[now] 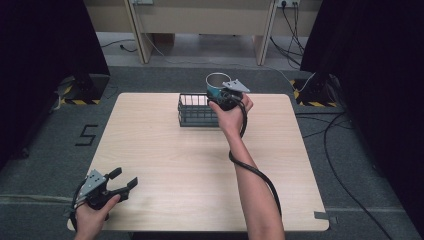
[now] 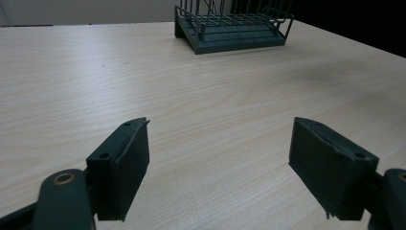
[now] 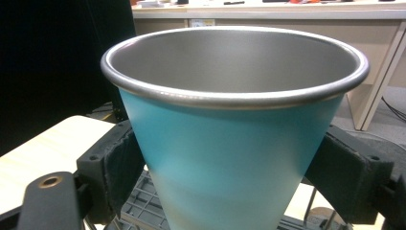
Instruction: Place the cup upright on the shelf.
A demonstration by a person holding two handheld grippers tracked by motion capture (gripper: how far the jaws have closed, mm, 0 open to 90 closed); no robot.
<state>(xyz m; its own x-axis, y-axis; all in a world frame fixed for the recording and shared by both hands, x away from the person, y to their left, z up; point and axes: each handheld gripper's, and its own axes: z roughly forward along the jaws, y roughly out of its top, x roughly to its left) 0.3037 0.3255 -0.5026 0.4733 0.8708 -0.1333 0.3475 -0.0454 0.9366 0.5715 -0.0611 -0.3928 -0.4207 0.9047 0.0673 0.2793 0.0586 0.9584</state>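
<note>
A teal metal cup (image 1: 217, 83) with a silver rim is held upright in the air above the right end of a dark wire basket (image 1: 196, 111) at the far middle of the table. My right gripper (image 1: 223, 96) is shut on the teal cup (image 3: 230, 139), its jaws pressing both sides of the cup's wall, with the basket's grid (image 3: 148, 206) visible below. My left gripper (image 1: 124, 180) rests near the table's front left corner, open with nothing between its jaws. In the left gripper view the left gripper (image 2: 220, 167) faces bare wood, the basket (image 2: 234, 28) far ahead.
The wooden table (image 1: 200, 175) has open surface between the basket and the front edge. Dark curtains stand at both sides, and cables (image 1: 340, 165) lie on the floor at the right. A pale desk (image 1: 200, 25) stands beyond the table.
</note>
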